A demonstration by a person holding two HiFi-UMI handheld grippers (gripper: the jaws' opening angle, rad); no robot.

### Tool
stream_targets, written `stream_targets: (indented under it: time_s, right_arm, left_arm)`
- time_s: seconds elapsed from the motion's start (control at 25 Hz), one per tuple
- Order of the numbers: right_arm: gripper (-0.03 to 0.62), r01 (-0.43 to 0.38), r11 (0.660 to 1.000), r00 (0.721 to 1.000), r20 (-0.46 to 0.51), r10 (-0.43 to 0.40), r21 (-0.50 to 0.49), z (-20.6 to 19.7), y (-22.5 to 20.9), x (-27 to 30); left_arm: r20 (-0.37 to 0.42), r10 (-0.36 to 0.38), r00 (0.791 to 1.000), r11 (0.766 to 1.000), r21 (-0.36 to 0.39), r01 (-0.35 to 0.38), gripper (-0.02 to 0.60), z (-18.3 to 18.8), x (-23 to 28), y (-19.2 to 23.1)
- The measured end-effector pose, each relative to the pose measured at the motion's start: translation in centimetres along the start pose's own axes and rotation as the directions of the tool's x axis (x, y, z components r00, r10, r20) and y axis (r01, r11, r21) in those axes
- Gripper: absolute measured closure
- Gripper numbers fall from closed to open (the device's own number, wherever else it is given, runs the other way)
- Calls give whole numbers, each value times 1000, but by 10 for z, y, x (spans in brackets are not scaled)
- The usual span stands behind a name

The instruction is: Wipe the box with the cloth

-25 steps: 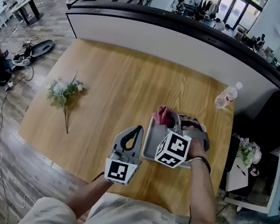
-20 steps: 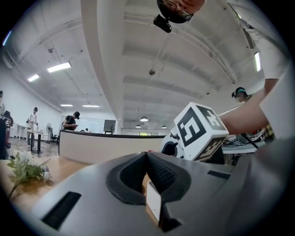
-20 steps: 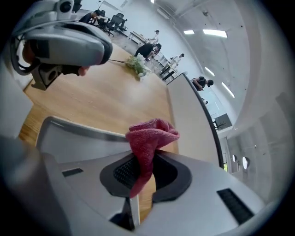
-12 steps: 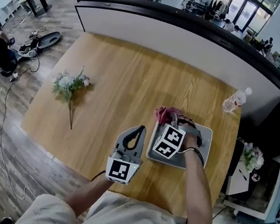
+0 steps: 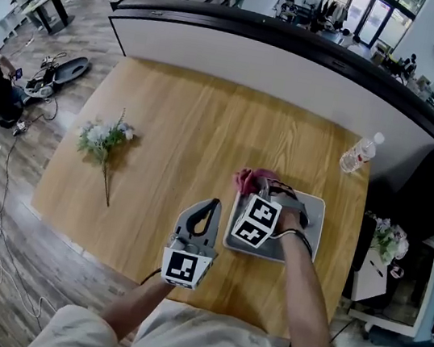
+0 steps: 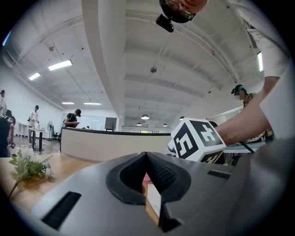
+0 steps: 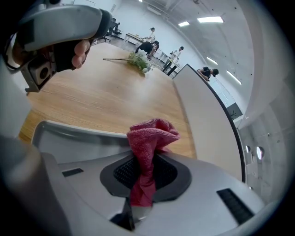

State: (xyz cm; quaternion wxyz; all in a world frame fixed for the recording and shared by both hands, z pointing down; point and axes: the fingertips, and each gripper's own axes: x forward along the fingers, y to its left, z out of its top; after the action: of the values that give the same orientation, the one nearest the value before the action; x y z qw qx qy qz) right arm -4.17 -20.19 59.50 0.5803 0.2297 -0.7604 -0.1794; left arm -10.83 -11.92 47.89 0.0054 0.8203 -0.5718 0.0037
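A shallow grey box (image 5: pixel 313 215) lies on the wooden table near its right front corner. My right gripper (image 5: pixel 256 189) reaches over the box's far left corner and is shut on a red cloth (image 5: pixel 249 179). In the right gripper view the cloth (image 7: pixel 152 133) bunches up out of the shut jaws just above the box's rim (image 7: pixel 69 132). My left gripper (image 5: pixel 212 203) rests on the table just left of the box. It is shut with nothing between its jaws, and in the left gripper view its tips (image 6: pixel 146 155) meet.
A bunch of flowers (image 5: pixel 101 139) lies at the table's left side. A clear water bottle (image 5: pixel 356 154) stands at the far right corner. The table's front edge runs just below the grippers. A low wall borders the table's far side.
The right gripper with the cloth has shifted slightly left over the box's far left corner. The left gripper has stayed beside the box.
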Motion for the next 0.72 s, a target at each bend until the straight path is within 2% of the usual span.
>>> stream_targets:
  time_s: [0.72]
  right_arm:
    - [525,0,1000,1000,9,0,-14,1,8,-6]
  left_arm:
    - [-2,21,1000,1000,3,-21,569,3,-2,7]
